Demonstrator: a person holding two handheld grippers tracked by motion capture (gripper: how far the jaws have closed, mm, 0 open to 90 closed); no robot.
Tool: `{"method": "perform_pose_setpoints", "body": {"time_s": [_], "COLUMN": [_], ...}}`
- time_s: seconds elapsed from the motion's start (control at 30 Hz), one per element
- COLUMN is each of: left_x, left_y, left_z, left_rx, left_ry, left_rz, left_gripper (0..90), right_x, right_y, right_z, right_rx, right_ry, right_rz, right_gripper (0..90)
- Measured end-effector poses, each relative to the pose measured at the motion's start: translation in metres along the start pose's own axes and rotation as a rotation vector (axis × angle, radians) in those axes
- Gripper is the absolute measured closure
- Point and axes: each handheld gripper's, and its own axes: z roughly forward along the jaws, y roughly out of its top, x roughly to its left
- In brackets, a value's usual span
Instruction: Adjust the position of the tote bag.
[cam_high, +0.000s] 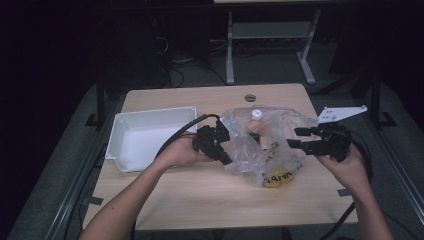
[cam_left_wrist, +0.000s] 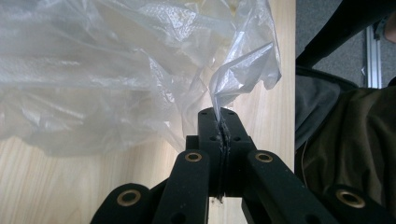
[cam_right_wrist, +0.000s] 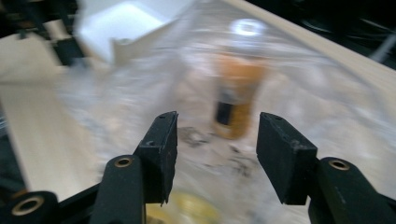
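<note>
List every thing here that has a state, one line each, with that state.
Left tool: shut on the plastic bag's edge.
Right tool: open, holding nothing, beside the bag.
Plastic bag: crumpled on the table, with things inside.
Orange bottle: inside the bag, white cap on.
Yellow packet: inside the bag, at its near end.
White bin: empty, upright.

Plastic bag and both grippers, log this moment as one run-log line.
left gripper: shut on plastic bag edge | right gripper: open, facing bag | in bag: orange bottle, yellow item | white bin: left of bag
</note>
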Motion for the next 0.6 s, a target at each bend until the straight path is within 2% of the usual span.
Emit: {"method": "perform_pose_setpoints", "body": {"time_s": [0.07, 0.13, 0.2, 0.27, 0.3, 0.4, 0.47, 0.6], "left_x": [-0.001, -0.001, -0.001, -0.001, -0.001, -0.001, -0.001, 0.001], "left_y": [-0.002, -0.007, -0.008, -0.011, -0.011, -0.015, -0.015, -0.019], "left_z": [-0.001, -0.002, -0.003, -0.004, -0.004, -0.005, -0.005, -0.006], "left_rx": [-0.001, 0.006, 0.011, 0.017, 0.017, 0.023, 0.024, 0.037], "left_ry": [0.001, 0.008, 0.012, 0.016, 0.016, 0.019, 0.022, 0.026], "left_rz": [-0.007, -0.009, -0.005, -0.005, -0.005, -0.013, -0.013, -0.01], "left_gripper": [89.3, 89.3, 89.4, 89.3, 89.4, 89.4, 89.3, 89.4], "right_x": [-0.005, -0.024, -0.027, -0.041, -0.041, -0.056, -0.059, -0.067], "right_y": [0.001, 0.002, 0.002, 0.004, 0.004, 0.011, 0.013, 0.02], "right_z": [-0.001, -0.003, -0.003, 0.001, 0.001, 0.008, 0.011, 0.025], "right_rx": [0.002, 0.011, 0.014, 0.03, 0.03, 0.058, 0.07, 0.118], "right_ry": [-0.015, -0.054, -0.064, -0.095, -0.095, -0.108, -0.099, -0.097], "right_rz": [0.005, 0.03, 0.038, 0.053, 0.053, 0.058, 0.06, 0.031], "right_gripper": [46.0, 43.0, 42.7, 42.4, 42.4, 42.5, 42.7, 43.9]}}
